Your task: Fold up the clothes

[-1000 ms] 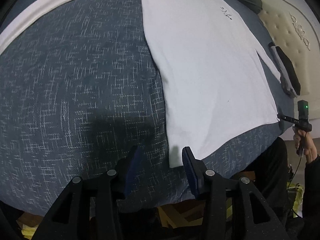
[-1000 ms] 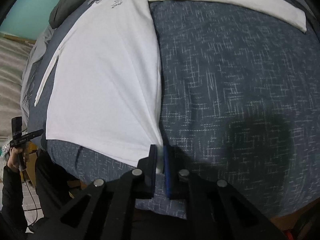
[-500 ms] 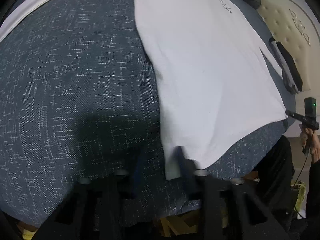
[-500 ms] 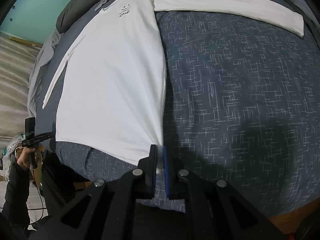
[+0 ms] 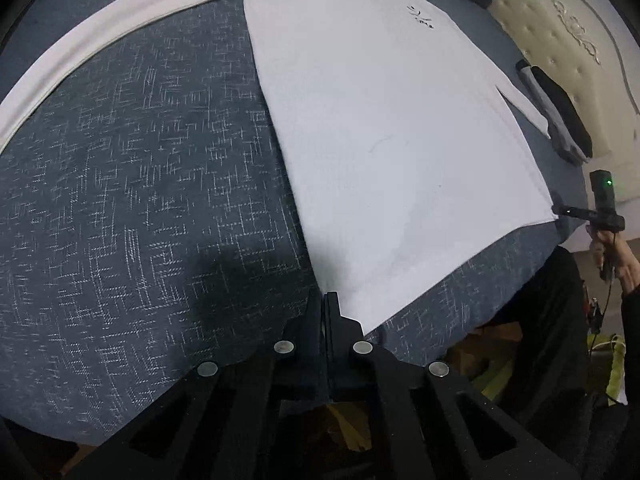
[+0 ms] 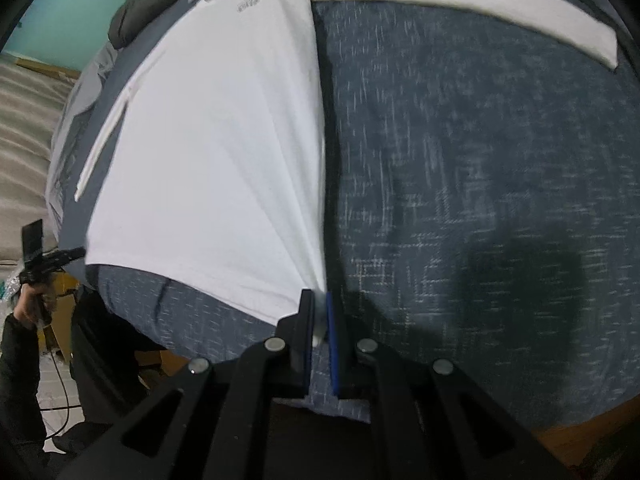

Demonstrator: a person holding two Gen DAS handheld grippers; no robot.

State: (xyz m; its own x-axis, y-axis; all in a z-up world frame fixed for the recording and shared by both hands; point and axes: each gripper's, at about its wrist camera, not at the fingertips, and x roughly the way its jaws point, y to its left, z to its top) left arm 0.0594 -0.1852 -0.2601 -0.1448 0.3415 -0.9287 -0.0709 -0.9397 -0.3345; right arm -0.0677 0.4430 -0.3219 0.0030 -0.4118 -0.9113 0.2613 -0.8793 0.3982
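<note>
You've got the white long-sleeve shirt [image 5: 392, 152] spread flat on the blue-grey bedspread [image 5: 152, 184], collar at the far end, hem at the near edge of the bed. Your left gripper [image 5: 324, 300] has its fingers pressed together on one near hem corner; your right gripper [image 6: 319, 312] is pinched down to a narrow gap with the other hem corner bunched between the pads.

Watch that right-hand grab: only a small wad of cloth sits between the fingers, and creases fan out from it across the body. Pull hard and the corner could slip free, dropping half the hem.

On the left, I can't tell how much fabric is actually inside the fingers, because they hide the corner. It may be a thin bite, so lift evenly.

Next risk: the one sleeve [image 6: 480, 4] lies stretched out sideways at the far end. Carry the hem forward and that sleeve may drag or fold crooked.

The dark clothes [image 5: 560, 112] near the headboard [image 5: 568, 40] sit close to the shirt's side; a wide sweep could catch them.
</note>
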